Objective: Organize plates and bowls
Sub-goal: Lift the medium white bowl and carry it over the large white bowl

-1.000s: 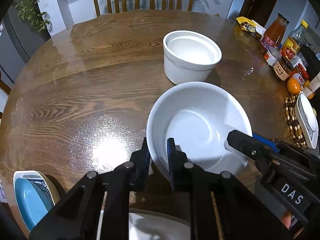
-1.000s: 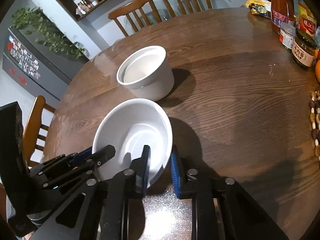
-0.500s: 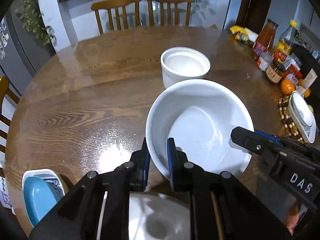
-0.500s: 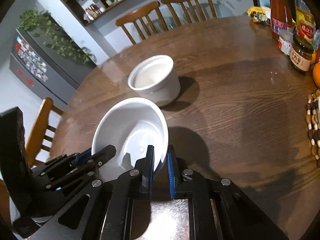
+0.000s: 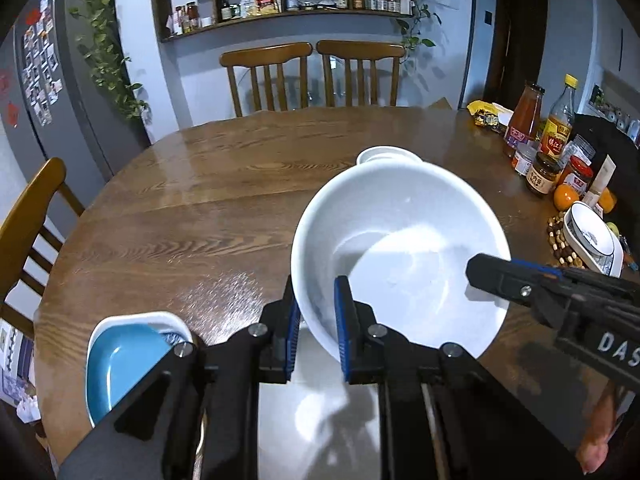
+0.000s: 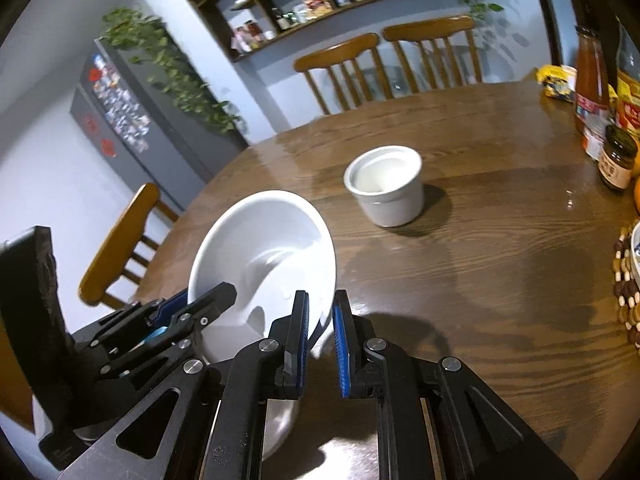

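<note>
the wide white bowl (image 5: 400,248) is held clear of the round wooden tabletop (image 5: 192,216), tilted, and caught by two grippers at once. the left gripper (image 5: 316,312) is clamped on the bowl's near-left rim, one blue pad outside the wall and the other inside. the right gripper (image 6: 320,312) pinches the rim on the bowl's opposite side in the same way; in the left wrist view it reaches in from the right edge with its black finger (image 5: 496,276) lying across the bowl's inside. beyond the bowl, well apart from it, a smaller straight-sided white ceramic pot (image 6: 386,184) stands upright on the tabletop. under the left gripper's frame sits a flat white plate (image 5: 320,412), and just to its left a blue dish (image 5: 120,364) lies inside a white dish. along the right edge of the tabletop stand sauce bottles (image 5: 524,116), jars (image 5: 544,172) and an orange (image 5: 566,196), with a small white bowl (image 5: 592,240) resting on a beaded mat (image 5: 560,240). two wooden chairs (image 5: 312,72) stand at the far side.
</note>
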Demonstrator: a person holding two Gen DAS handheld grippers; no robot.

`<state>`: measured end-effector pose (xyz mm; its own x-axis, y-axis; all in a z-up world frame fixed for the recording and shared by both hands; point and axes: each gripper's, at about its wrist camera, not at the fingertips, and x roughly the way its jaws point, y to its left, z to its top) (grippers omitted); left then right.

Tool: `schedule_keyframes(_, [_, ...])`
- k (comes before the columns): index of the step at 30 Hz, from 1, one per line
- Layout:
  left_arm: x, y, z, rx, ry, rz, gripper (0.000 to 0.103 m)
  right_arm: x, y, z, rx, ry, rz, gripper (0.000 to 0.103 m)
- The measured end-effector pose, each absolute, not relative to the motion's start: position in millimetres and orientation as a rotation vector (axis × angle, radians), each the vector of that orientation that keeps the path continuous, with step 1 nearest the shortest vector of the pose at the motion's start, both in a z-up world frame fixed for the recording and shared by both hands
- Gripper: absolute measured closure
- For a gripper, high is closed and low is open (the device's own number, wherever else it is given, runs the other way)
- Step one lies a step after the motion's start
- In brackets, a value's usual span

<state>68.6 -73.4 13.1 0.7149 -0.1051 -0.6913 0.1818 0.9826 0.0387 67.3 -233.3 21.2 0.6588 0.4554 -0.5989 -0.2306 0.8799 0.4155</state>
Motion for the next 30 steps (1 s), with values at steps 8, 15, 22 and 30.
schedule_keyframes(8, [44.8,-56.2,14.1,0.079,0.749,-0.122,0.088,49.1,-215.1,24.1,0.26,0.74,0.478,0.088])
schedule_keyframes(15, [26.4,-40.2,14.5,0.069,0.749,-0.083,0.088,42.8,-198.3,15.5,0.231,0.781,0.527,0.088])
schedule_keyframes(22, [15.8,-28.9,10.3,0.053,0.766,-0.056,0.088,33.4,-181.4,10.7,0.179,0.804,0.557,0.088])
schedule_keyframes(30, [11.6,-26.7,6.3,0.048,0.783,-0.067,0.088,25.2,-177.1,4.1,0.173,0.824,0.55,0.088])
